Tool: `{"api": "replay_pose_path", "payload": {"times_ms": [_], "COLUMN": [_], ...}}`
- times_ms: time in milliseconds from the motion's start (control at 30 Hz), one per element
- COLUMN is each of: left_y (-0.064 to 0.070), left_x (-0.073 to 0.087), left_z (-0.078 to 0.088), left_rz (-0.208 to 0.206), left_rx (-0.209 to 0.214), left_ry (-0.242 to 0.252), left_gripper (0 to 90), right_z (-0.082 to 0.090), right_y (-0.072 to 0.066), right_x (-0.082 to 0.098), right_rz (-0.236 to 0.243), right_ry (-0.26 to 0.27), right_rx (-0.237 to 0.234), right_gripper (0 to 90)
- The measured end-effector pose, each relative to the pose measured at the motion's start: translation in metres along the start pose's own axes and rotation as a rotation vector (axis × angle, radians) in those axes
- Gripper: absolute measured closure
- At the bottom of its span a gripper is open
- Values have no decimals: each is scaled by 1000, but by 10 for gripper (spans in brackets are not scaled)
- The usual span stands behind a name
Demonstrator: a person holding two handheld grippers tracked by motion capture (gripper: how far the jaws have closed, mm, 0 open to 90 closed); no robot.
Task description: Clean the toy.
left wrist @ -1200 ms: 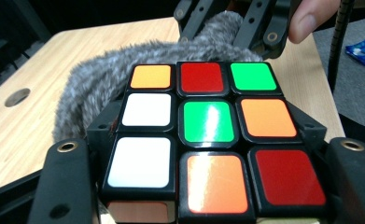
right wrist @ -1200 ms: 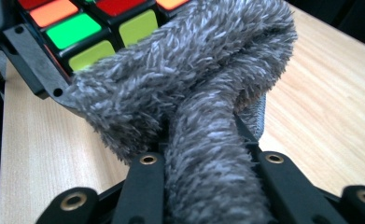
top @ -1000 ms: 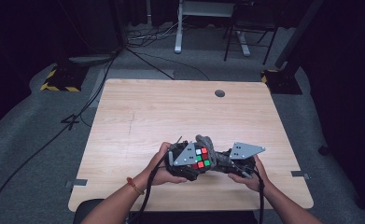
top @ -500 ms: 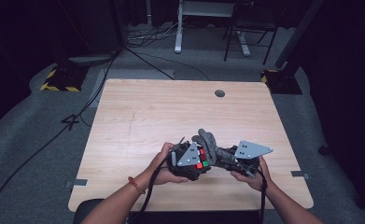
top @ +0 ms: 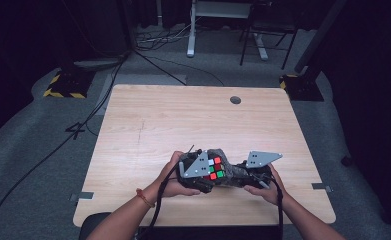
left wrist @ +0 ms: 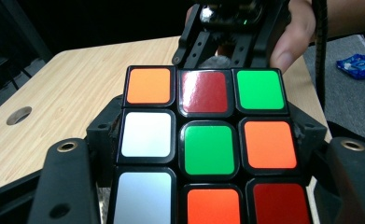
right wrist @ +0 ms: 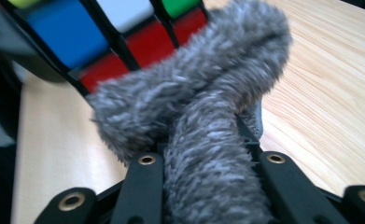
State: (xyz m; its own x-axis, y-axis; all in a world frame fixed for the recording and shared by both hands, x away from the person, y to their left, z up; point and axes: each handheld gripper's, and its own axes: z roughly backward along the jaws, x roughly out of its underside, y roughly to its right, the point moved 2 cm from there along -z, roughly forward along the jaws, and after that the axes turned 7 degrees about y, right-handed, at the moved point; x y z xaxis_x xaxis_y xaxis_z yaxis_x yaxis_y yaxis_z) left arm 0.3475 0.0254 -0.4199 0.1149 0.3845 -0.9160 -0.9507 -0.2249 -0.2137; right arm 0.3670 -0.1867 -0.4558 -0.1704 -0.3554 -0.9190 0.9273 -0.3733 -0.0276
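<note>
Scrambled puzzle cube [top: 214, 168] held above the near edge of the wooden table [top: 183, 120], between the two hand-held tools. Left gripper [top: 197, 171], just left of the cube: jaws pinched on the cube's sides, the face toward its camera showing a green centre tile [left wrist: 207, 149]. Right gripper [top: 250, 172], just right of the cube: jaws clamped on a grey fuzzy cloth [right wrist: 203, 121], whose bunched free end presses against the cube's red-edged face [right wrist: 143, 44]. A round cable hole [top: 235, 100] lies well beyond the cube, near the table's far edge.
</note>
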Motion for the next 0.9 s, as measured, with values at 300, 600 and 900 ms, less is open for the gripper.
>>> {"api": "replay_pose_path", "payload": {"times_ms": [300, 600, 900], "left_y": [0, 0, -2], "left_x": [5, 15, 11], "left_z": [-3, -12, -10], "left_rz": [6, 12, -8], "left_rx": [-23, -20, -36], "left_ry": [-42, -152, -130], "left_gripper": [324, 326, 330], "right_z": [11, 21, 16], "right_y": [4, 2, -2], "right_x": [-3, -11, -11], "right_rz": [-43, -34, 22], "right_ry": [89, 141, 80], "right_rx": [-38, -44, 48], "right_gripper": [734, 733, 725]}}
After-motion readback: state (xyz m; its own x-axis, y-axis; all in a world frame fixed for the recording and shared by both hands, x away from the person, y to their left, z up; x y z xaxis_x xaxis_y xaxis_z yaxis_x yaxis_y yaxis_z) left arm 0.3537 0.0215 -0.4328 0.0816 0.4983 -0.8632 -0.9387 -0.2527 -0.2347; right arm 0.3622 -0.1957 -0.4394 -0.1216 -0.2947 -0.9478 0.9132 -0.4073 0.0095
